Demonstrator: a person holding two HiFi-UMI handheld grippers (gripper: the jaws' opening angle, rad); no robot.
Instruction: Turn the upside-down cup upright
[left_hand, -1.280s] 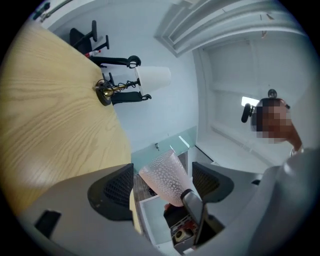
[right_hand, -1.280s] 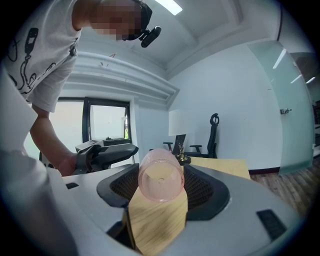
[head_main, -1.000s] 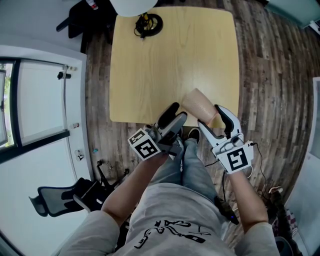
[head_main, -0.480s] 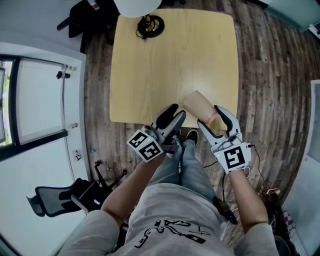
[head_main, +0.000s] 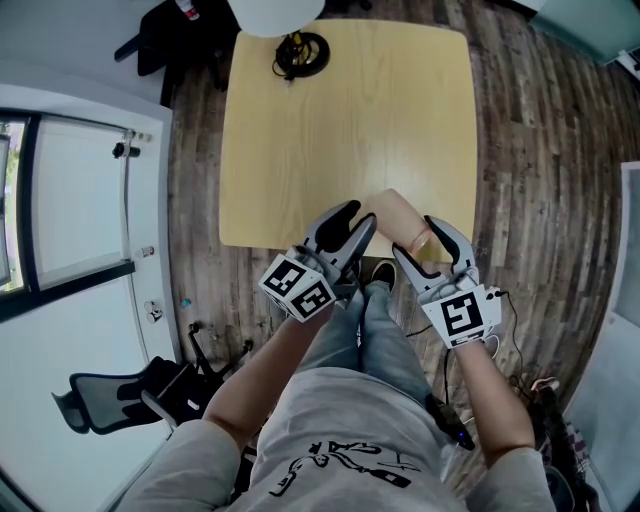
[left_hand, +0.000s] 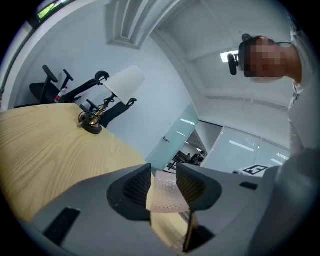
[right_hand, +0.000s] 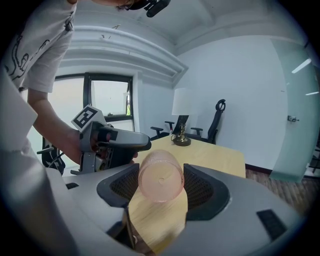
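Table (head_main: 340, 120) | right gripper (head_main: 416, 238) grips cup (head_main: 398, 212) | left gripper (head_main: 356, 216) jaws closing around cup

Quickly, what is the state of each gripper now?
Left gripper: jaws closing, cup seen between them.
Right gripper: closed on the cup.

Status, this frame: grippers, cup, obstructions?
Right gripper shut on cup. Left gripper closing, cup showing between its jaws, ungripped. Cup tipped sideways above table's near edge. Nothing in the way.
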